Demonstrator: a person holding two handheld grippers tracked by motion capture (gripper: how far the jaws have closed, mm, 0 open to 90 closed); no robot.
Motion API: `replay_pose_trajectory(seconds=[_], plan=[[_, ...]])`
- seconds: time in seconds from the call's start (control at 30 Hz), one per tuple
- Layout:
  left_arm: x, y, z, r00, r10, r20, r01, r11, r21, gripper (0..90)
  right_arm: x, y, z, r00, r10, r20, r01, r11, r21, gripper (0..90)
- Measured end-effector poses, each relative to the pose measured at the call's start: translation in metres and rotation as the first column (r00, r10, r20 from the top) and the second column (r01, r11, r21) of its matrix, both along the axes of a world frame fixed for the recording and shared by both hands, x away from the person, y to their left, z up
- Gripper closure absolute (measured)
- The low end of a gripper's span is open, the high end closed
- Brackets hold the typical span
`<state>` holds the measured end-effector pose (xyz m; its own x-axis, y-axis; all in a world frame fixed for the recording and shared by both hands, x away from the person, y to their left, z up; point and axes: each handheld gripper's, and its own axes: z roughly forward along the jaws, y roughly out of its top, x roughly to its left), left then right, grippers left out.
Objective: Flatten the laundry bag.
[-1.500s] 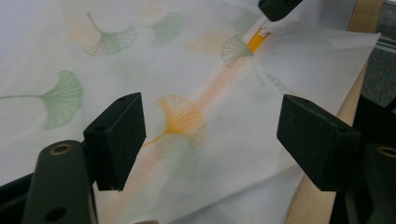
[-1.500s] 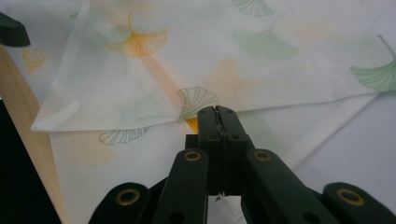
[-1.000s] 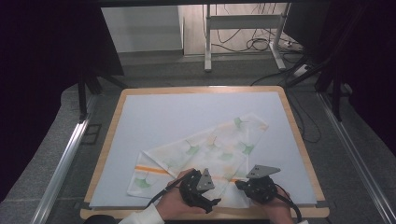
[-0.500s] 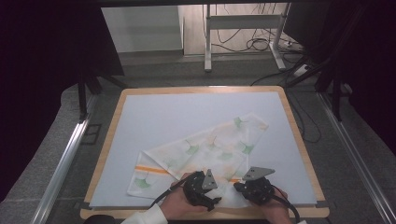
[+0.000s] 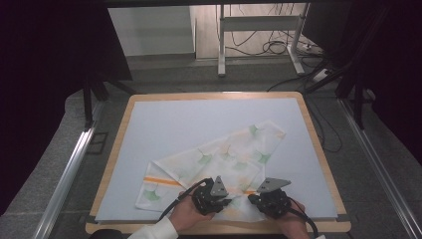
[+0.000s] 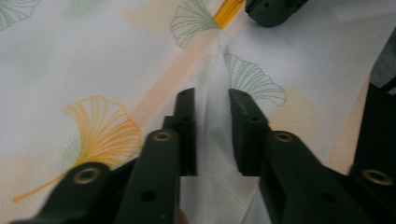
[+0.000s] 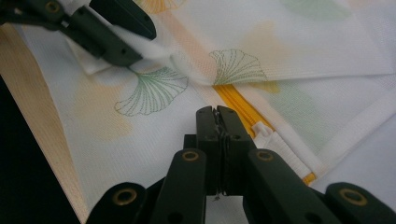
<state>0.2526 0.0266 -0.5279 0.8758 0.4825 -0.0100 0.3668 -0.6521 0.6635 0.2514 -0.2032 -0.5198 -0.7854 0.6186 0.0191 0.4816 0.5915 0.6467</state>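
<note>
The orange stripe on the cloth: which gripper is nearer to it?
Right. The right gripper sits shut right at the orange stripe; the left gripper straddles a fold of the cloth, farther from it.

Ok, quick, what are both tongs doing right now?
Left tongs: open, jaws astride a raised fold of the cloth.
Right tongs: shut, pinching the cloth's edge.

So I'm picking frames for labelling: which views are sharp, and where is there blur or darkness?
High view: evenly lit table, dark surroundings, the mesh laundry bag pale and soft. Left gripper view: the cloth print is sharp, the left gripper is blurred close up. Right gripper view: the yellow zipper is crisp, and the bottom left corner is black.
</note>
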Motion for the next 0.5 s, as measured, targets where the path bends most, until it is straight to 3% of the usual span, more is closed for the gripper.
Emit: replay_pose_trajectory(seconds=[0.17,0.5], plan=[[0.0008,0.0002,-0.0002,0.9999,0.015,0.003,-0.015,0.9999,-0.004,84.8,0.0003,0.0014,-0.0002,1.0000,0.003,0.008,-0.003,1.000,0.000,86.8],[-0.0006,0.0004,0.0008,0.9993,0.017,0.032,-0.016,0.9998,-0.010,87.6,-0.0002,0.0058,-0.0005,0.9997,0.025,0.007,-0.025,1.000,-0.001,87.5]])
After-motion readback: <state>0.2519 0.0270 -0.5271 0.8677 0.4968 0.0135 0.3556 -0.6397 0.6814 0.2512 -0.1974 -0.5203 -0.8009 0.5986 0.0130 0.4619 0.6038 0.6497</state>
